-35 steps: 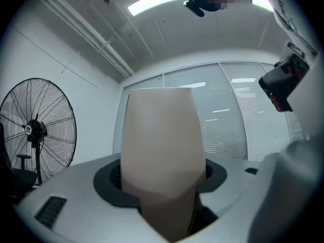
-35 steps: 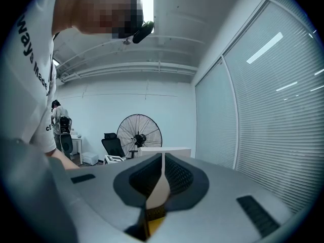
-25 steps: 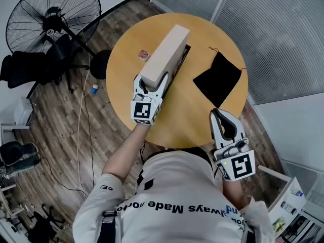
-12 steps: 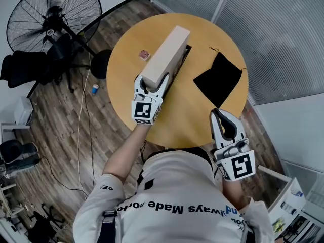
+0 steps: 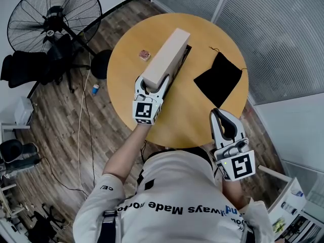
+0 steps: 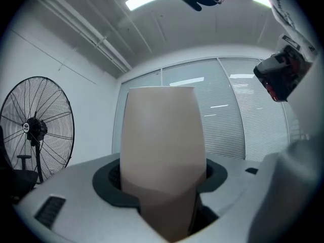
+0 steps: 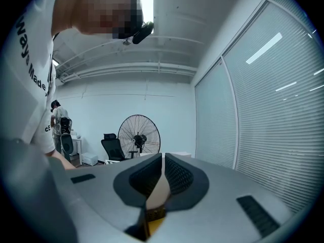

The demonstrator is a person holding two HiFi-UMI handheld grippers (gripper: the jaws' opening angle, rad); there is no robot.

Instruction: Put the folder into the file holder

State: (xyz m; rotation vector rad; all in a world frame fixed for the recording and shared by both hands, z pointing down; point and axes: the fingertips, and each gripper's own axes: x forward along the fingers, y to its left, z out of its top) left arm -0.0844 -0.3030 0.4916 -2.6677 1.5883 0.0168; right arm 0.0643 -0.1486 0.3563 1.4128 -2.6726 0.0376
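A round wooden surface [image 5: 200,116] is seen from above, with the person's shoulders at the near edge. At the middle of it, a thick, pale beige folder [image 5: 165,58], shaped like a long box, runs from near to far. Its near end is pinched in the left hand-held gripper [image 5: 151,85], whose jaws stand wide with the folder's end filling the gap between them. In the left gripper view the folder [image 6: 163,146] rises straight out from between the pads.

A thin black strip of the file holder [image 5: 186,53] shows along the folder's right side, directly under it. How deep the folder sits in the holder cannot be told.

The right hand-held gripper [image 5: 223,116] hangs at the near right edge of the surface, well apart from the folder. Its jaws are pressed together on nothing, as the right gripper view [image 7: 163,178] confirms.

A black pouch [image 5: 218,78] lies flat to the right of the holder. A small object [image 5: 144,55] sits just left of the folder's far half. A floor fan [image 5: 50,19] stands on the floor at far left.

The folder looks stiff, boxy and fairly light, with smooth faces that may slip. Held by one end only, its long body probably tends to droop or twist. A firm squeeze across the narrow end, or a second hold farther along, would likely steady it.
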